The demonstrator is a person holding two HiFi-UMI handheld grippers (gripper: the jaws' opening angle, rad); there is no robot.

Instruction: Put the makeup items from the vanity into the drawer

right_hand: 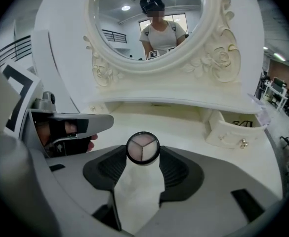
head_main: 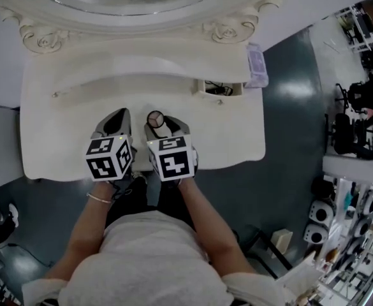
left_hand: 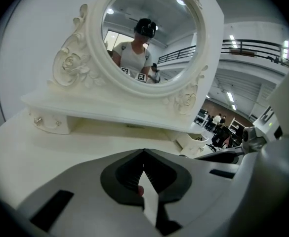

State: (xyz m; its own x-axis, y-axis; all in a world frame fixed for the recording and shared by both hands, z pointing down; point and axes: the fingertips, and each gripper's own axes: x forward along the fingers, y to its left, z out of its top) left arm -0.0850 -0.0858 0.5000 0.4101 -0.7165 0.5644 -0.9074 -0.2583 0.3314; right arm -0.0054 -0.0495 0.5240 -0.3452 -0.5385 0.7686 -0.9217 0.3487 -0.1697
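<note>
A round black-rimmed compact [right_hand: 143,147] with three pale shades sits between the pads of my right gripper [right_hand: 143,154], which is shut on it above the front middle of the white vanity top [head_main: 58,139]. In the head view the compact [head_main: 155,118] shows at the tip of the right gripper [head_main: 160,122]. Close beside it on the left, my left gripper [head_main: 116,117] has its jaws closed tip to tip [left_hand: 144,154], with nothing seen between them. The small drawer [head_main: 221,89] stands open at the right under the shelf, with a dark item inside [right_hand: 243,124].
The oval mirror [left_hand: 146,33] with its carved frame rises at the back, over a raised shelf [head_main: 135,62]. A lilac packet [head_main: 257,65] lies at the shelf's right end. Dark floor lies to the right, with equipment racks [head_main: 358,107] beyond.
</note>
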